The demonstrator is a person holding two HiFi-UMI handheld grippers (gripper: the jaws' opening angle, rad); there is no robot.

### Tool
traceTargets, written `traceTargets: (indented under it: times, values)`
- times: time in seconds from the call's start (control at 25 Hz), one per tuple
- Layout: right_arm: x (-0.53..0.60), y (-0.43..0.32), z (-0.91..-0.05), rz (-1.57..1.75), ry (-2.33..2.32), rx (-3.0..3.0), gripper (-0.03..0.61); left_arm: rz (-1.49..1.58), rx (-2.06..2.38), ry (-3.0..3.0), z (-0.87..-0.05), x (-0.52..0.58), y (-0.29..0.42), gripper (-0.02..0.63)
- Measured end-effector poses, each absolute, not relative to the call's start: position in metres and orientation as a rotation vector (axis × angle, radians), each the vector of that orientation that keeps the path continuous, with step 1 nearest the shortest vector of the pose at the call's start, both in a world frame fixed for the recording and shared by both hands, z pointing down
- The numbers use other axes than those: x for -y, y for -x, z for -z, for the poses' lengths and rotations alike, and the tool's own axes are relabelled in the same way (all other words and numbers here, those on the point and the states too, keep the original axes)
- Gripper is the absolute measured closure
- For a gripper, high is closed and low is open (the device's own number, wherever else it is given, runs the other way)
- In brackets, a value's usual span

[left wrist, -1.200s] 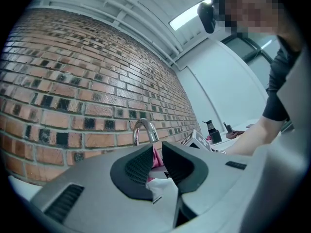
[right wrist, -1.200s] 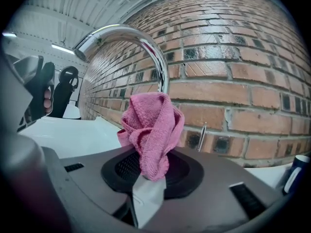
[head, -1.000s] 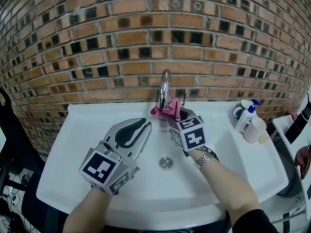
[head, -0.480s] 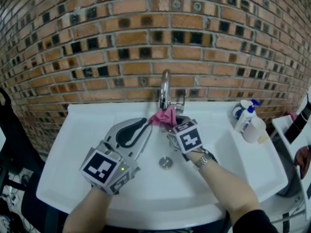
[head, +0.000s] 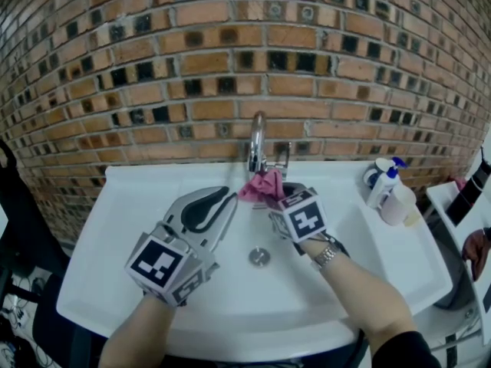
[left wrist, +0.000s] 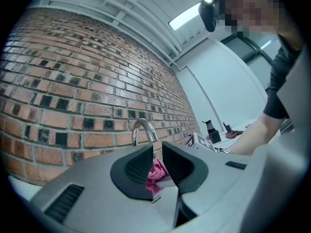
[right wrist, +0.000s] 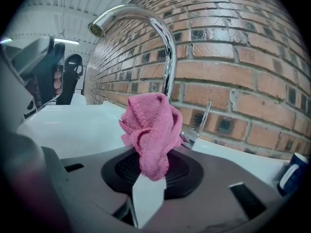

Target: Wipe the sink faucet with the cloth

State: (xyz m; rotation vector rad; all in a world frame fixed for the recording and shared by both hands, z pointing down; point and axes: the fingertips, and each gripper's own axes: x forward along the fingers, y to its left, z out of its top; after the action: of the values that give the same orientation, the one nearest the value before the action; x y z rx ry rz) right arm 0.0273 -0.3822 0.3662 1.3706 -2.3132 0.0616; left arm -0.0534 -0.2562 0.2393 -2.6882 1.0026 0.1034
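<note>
Currently: wiping step, low on faucet (head: 255, 140). Right gripper (head: 278, 198): jaws clamped on pink cloth (head: 261, 186), at faucet's foot, 12 o'clock from drain (head: 259, 257). Left gripper (head: 215, 204): jaws apart, empty, 8 o'clock of faucet. Next, probably: rub upward along spout.

- My left gripper (left wrist: 156, 152) fills the lower frame, its fingers (left wrist: 137, 166) parted by a narrow gap with nothing pinched between them.
- Through that gap I see the pink cloth (left wrist: 156, 173), farther off.
- The chrome faucet (left wrist: 144, 130) arches just above the fingers, against the brick wall (left wrist: 73, 91).
- A person's forearm (left wrist: 255, 132) reaches in from the right.
</note>
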Motion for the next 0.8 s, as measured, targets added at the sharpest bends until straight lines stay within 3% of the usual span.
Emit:
traceTargets:
  times: [0.8]
  values:
    - [0.388,-0.099,-0.344,-0.107,-1.542,2.264,0.483,-0.074,-1.0,2.709,-0.243,0.255,0.052,0.545]
